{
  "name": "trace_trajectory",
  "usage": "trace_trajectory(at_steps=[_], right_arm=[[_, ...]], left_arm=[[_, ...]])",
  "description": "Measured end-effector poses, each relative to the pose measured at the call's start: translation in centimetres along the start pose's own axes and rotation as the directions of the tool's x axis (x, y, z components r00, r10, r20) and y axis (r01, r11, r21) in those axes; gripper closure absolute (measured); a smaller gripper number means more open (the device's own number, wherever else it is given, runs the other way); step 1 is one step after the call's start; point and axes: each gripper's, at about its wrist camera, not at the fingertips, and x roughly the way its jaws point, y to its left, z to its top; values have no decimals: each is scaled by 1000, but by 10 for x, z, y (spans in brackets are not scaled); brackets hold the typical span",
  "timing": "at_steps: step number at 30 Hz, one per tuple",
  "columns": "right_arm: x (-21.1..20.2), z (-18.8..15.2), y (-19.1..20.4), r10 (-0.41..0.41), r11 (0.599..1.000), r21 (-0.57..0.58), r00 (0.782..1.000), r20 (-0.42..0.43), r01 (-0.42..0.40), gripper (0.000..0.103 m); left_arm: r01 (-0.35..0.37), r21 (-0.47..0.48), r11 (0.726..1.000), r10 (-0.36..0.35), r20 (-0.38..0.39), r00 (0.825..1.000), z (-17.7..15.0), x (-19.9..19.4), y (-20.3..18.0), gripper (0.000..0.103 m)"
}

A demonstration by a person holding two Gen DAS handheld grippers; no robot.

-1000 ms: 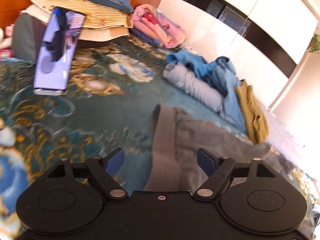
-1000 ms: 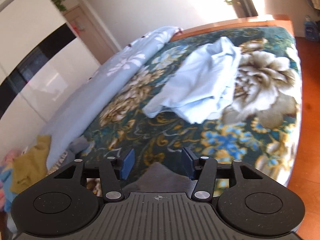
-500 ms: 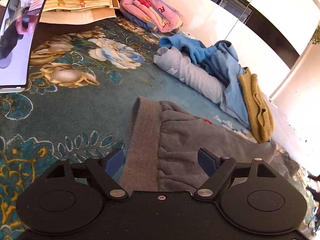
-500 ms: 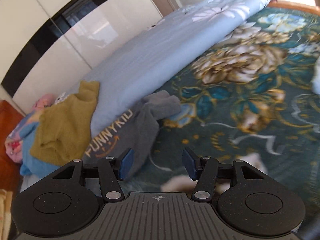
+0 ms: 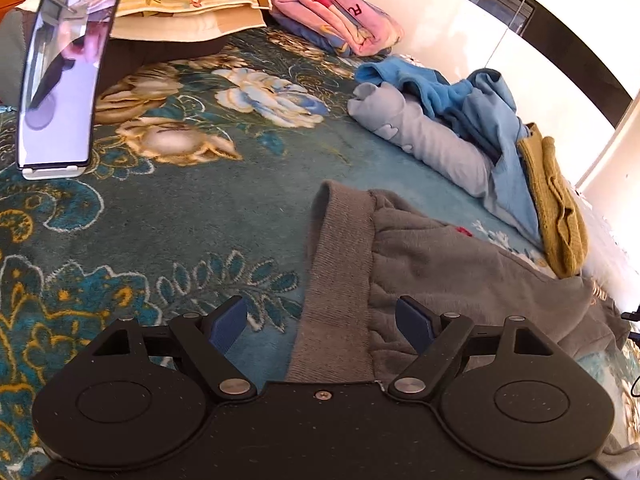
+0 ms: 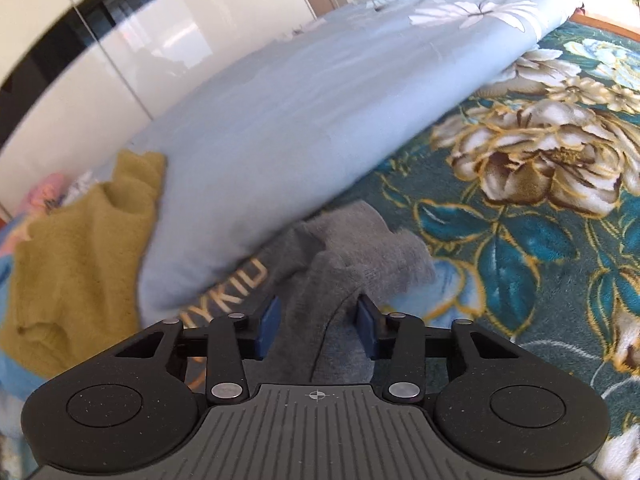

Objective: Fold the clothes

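The grey sweatshirt (image 5: 440, 264) lies on the flowered blanket (image 5: 180, 216), its length running from one gripper to the other. Its ribbed hem sits between the wide-open jaws of the left gripper (image 5: 322, 326), ungripped. The right gripper (image 6: 318, 326) has just been closing around a bunched grey fold, pads apparently not yet pressing.

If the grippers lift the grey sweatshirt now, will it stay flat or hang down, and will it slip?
The grey sweatshirt will probably hang limp: it already lies in soft folds on the bedspread. Its fleecy surface and ribbed hem suggest the pads will hold it without slipping. It looks thick, so likely rather heavy for a garment.
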Motion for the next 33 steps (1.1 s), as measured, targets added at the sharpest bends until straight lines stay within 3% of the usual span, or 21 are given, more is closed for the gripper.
trace_trajectory(at_steps=[1,3,5,9,12,14,16,18,22,23,24,26,33], right_arm=[[3,-1,-2,-2,1000,12,1000,-7,2,74],[6,0,-7,8,999,35,1000,-13,-8,95],[3,5,-13,40,998,50,999,-4,-40,96],[-40,24,-25,162,984,49,979,122,-169,98],[-68,25,-45,151,987,19,972,177,-157,99],[-65,19,-63,78,996,22,986,147,-82,100],[-56,12,-84,56,993,97,995,87,-64,100],[-53,4,-94,94,983,148,992,88,-106,99],[-49,2,-82,149,976,145,984,93,-161,95],[-48,3,-77,148,978,136,985,92,-160,88],[-46,4,-71,144,980,127,986,86,-155,75],[-41,3,-61,141,982,116,987,71,-149,68],[-28,-16,-38,78,994,82,997,4,-78,69]], left_arm=[[3,3,1000,-3,-3,1000,0,1,-2,23],[7,12,1000,-7,-7,1000,-1,2,-5,23],[8,21,1000,-8,-4,1000,-1,2,-6,23],[3,19,1000,-3,3,1000,-2,0,-5,22],[-1,13,1000,1,-3,1000,-3,1,-6,22],[5,11,1000,-4,-8,1000,-3,3,-8,22],[11,9,1000,-11,-12,1000,-3,4,-11,22],[15,17,1000,-15,-5,1000,-1,3,-14,22],[7,21,1000,-7,12,1000,2,-1,-17,21],[2,20,1000,-2,16,1000,3,-2,-17,21],[-4,20,1000,3,25,1000,5,-3,-19,21],[-15,18,1000,14,49,999,10,-7,-22,21],[10,46,999,-16,125,992,20,-8,-44,18]])
